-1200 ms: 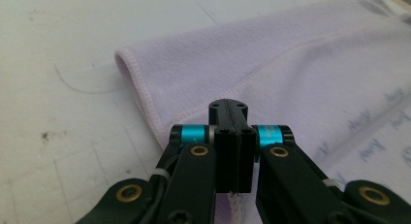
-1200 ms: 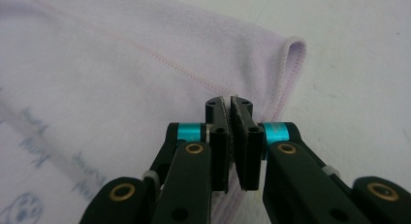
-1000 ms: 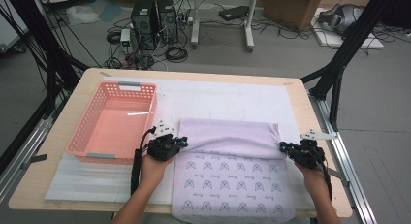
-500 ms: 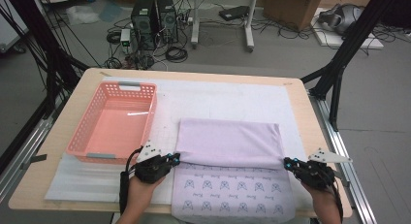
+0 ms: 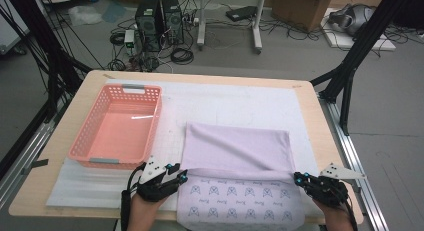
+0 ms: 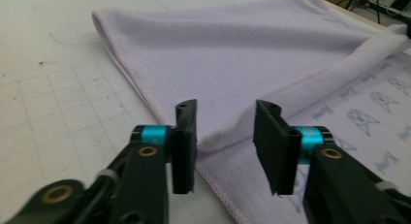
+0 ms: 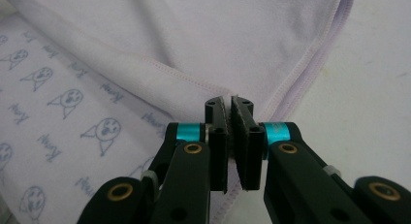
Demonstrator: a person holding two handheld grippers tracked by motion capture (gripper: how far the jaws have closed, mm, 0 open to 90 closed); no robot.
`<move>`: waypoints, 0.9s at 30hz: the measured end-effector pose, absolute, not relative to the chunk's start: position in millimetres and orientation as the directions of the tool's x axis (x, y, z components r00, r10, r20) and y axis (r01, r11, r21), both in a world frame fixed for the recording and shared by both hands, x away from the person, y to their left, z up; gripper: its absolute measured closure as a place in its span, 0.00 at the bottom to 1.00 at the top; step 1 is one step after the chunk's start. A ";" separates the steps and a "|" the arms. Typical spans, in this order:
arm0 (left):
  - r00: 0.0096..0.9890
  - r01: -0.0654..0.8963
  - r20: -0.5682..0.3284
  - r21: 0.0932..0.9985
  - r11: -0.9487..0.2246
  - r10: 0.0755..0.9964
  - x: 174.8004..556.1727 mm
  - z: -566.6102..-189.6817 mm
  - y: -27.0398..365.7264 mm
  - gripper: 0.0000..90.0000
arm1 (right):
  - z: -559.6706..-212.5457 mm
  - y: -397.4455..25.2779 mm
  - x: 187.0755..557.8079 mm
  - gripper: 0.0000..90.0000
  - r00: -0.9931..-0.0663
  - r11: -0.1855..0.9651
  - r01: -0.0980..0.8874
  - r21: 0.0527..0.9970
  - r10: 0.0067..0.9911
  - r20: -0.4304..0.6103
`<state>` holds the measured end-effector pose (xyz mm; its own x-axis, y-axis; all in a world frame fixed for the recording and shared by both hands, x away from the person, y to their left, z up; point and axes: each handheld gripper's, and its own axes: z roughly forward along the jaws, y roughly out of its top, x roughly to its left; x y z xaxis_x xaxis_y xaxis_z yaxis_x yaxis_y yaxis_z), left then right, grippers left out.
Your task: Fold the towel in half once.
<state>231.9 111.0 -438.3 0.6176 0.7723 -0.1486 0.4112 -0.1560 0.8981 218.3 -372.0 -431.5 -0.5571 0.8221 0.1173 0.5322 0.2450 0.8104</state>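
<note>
A lilac towel lies on the white mat, its far half folded toward me over the side printed with small cat faces. My left gripper sits at the left end of the folded edge. In the left gripper view it stands open, with the rolled towel edge lying between and just beyond the jaws. My right gripper is at the right end of that edge. Seen in the right gripper view, it is shut on the towel's hemmed corner.
An empty pink plastic basket stands on the left of the table. A white foam mat covers most of the tabletop. The front table edge runs just under both hands. Computers, cables and stand legs are on the floor beyond.
Both grippers have drawn back toward the front edge, pulling the folded towel edge nearer to me, so the plain lilac layer now covers more of the printed side.
</note>
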 end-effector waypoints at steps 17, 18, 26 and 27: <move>0.618 0.472 -0.034 0.815 -0.336 0.785 238.2 -453.1 81.6 0.81 | -434.3 -372.0 217.7 0.94 -0.554 0.236 0.539 0.808 0.822 0.130; 0.619 0.463 -0.021 0.818 -0.343 0.785 237.0 -453.2 80.4 0.87 | -434.9 -371.8 218.4 0.94 -0.556 0.239 0.535 0.810 0.822 0.125; 0.625 0.443 -0.047 0.843 -0.305 0.779 230.1 -448.6 85.6 0.97 | -434.3 -372.5 217.4 0.94 -0.555 0.238 0.535 0.810 0.823 0.125; 0.633 0.442 -0.068 0.850 -0.288 0.771 228.4 -445.7 88.3 0.97 | -433.8 -372.5 216.5 0.94 -0.554 0.236 0.535 0.811 0.823 0.126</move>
